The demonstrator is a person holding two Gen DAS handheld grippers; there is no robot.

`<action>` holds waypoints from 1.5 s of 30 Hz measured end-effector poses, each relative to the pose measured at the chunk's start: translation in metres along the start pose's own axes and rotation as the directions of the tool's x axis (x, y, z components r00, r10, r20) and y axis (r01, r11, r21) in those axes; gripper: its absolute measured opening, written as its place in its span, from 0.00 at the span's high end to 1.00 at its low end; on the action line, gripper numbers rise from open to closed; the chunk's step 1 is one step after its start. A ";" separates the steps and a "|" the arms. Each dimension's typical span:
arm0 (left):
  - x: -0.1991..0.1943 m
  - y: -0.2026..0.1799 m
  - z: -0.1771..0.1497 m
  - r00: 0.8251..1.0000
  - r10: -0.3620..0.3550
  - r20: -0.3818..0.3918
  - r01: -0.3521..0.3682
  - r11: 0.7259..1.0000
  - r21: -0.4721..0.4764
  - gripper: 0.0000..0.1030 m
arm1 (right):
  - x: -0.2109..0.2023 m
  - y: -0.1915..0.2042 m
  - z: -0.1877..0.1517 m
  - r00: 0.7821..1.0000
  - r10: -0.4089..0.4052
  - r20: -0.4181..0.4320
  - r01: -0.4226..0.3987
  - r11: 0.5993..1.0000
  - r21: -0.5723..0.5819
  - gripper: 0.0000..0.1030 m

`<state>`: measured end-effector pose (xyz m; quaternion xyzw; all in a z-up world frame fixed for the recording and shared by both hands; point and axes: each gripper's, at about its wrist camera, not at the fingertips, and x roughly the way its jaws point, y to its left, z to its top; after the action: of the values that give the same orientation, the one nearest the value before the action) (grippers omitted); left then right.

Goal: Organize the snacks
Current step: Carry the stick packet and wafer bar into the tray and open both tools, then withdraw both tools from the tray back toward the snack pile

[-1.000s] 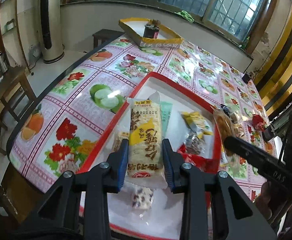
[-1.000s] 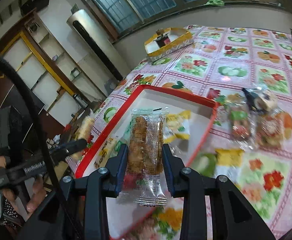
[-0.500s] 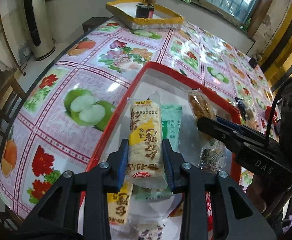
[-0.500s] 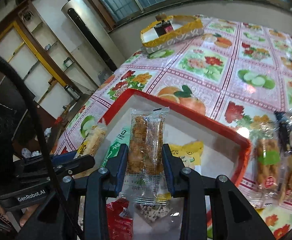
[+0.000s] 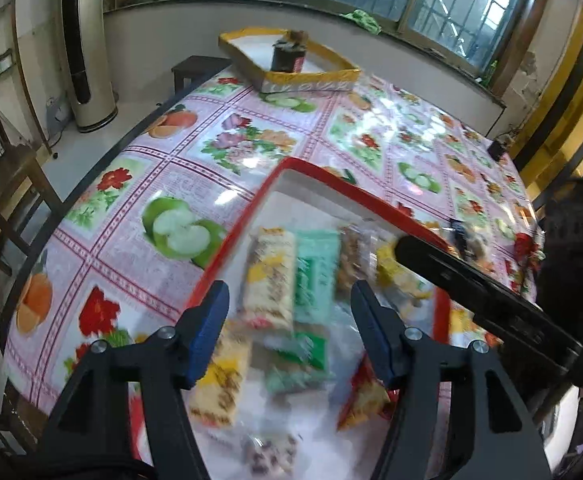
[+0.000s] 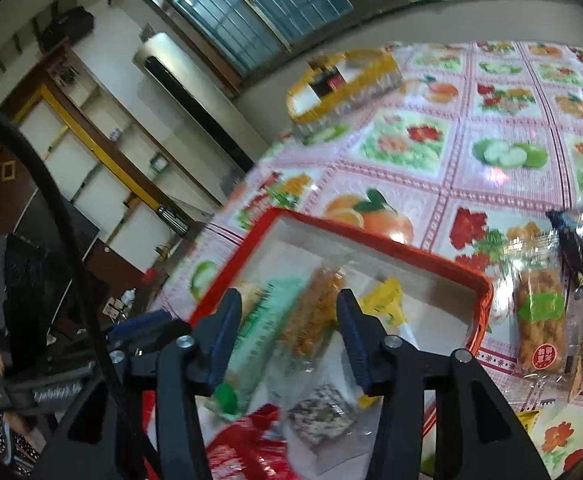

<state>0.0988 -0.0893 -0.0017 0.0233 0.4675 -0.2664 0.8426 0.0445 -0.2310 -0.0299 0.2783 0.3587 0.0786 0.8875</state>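
Observation:
A red-rimmed white tray (image 5: 355, 194) (image 6: 375, 240) holds several snack packs. My left gripper (image 5: 289, 306) is open above it; a yellow rice-cracker bar (image 5: 269, 276) lies in the tray between its jaws, next to a green pack (image 5: 315, 276). My right gripper (image 6: 287, 316) is open too; a clear pack of brown biscuits (image 6: 315, 316) lies below it in the tray beside the green pack (image 6: 267, 316). The right gripper shows in the left wrist view (image 5: 483, 296) as a dark arm over the tray's right side.
More snack packs lie on the floral tablecloth right of the tray, one brown with a green label (image 6: 539, 316). A yellow-edged box (image 5: 291, 60) with a dark can stands at the far table end. Wooden chairs (image 5: 7, 208) stand left of the table edge.
Both grippers have opened and let go of their packs, which now lie in the tray. Both have drawn back slightly; the view is motion-blurred.

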 end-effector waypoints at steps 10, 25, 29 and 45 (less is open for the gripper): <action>-0.043 -0.055 -0.058 0.992 -0.114 0.055 0.113 0.993 0.015 0.26 | -0.077 -0.002 -0.011 0.999 -0.018 0.037 0.019 0.999 -0.026 0.45; -0.054 -0.118 -0.109 0.993 -0.119 0.000 0.118 0.986 0.118 0.25 | -0.159 -0.061 -0.083 0.971 -0.230 0.062 0.217 0.962 0.168 0.40; -0.061 -0.118 -0.117 0.993 -0.119 0.009 0.118 0.987 0.113 0.24 | -0.163 -0.054 -0.086 0.972 -0.228 0.063 0.217 0.965 0.146 0.40; -0.081 -0.136 -0.122 0.989 -0.146 0.027 0.141 0.980 0.137 0.24 | -0.186 -0.041 -0.091 0.970 -0.220 0.099 0.203 0.966 0.162 0.40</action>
<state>-0.0938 -0.1356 0.0228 0.0411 0.4333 -0.3579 0.8261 -0.1554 -0.2885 0.0045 0.3086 0.3389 -0.0602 0.8867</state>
